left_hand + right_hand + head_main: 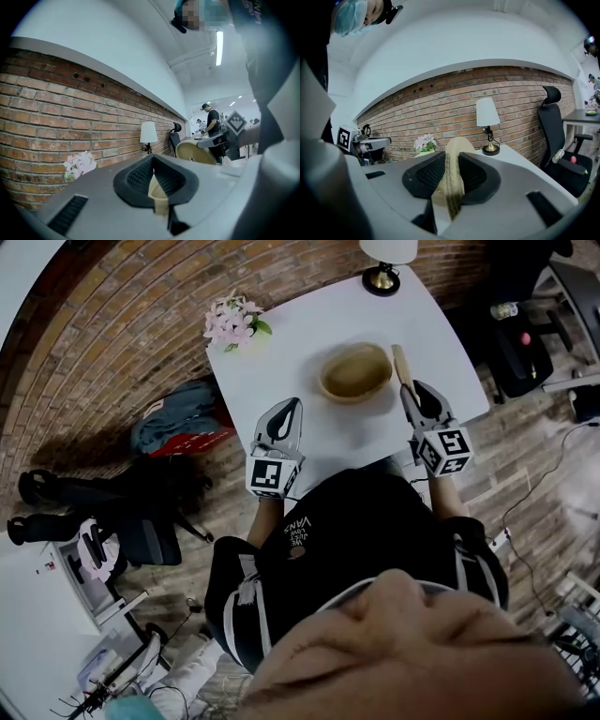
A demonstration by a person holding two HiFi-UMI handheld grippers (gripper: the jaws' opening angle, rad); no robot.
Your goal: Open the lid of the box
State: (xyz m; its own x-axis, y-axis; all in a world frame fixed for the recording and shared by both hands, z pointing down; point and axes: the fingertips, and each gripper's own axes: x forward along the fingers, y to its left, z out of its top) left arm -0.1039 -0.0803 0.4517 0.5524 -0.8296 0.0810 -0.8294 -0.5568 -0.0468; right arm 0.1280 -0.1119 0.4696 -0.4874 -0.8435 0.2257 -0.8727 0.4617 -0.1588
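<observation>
An oval wooden box (356,371) stands open on the white table (309,334). Its lid (403,364) is upright on edge just right of the box, and my right gripper (411,390) is shut on the lid's near rim. In the right gripper view the lid (457,147) rises between the pads of the right gripper (452,164). My left gripper (292,407) is shut with nothing held, over the table left of the box. In the left gripper view the left gripper (153,165) has its jaws together, and the lid (199,152) shows as a tan disc at the right.
A lamp (384,263) stands at the table's far edge and a pot of pink flowers (234,320) at its far left corner. Bags (178,427) lie on the floor to the left. An office chair (520,343) is to the right.
</observation>
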